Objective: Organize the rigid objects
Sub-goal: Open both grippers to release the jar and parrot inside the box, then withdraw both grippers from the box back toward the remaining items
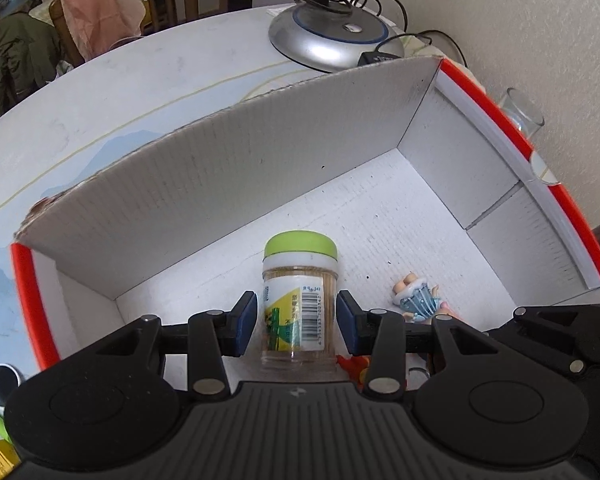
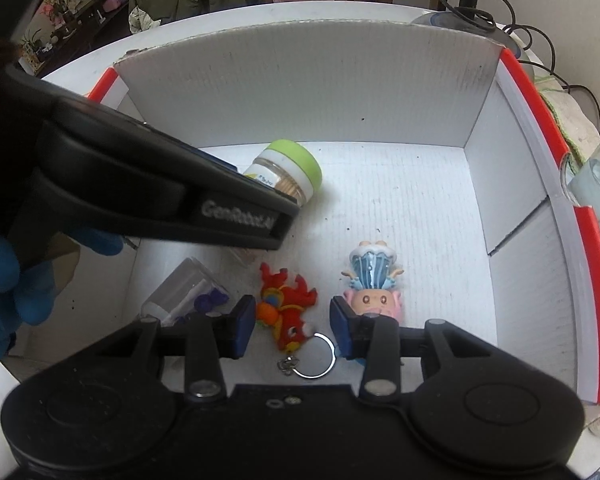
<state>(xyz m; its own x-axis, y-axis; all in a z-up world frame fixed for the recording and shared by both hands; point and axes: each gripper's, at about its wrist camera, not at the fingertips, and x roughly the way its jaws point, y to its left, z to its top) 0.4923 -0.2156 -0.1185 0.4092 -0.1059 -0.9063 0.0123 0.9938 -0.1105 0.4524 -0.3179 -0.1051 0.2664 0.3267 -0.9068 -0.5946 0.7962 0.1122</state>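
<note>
Left gripper [image 1: 296, 322] clamped on jar [image 1: 300, 300], lowered inside box [image 1: 260, 168], left-centre, for release. Right gripper [image 2: 293, 326] part open, nothing held, poised over red toy [image 2: 288, 308]; doll [image 2: 374, 284] just right, likely sorted already.

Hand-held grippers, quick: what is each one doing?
Left hand-held gripper: shut on the toothpick jar.
Right hand-held gripper: open, holding nothing, over the red toy.
</note>
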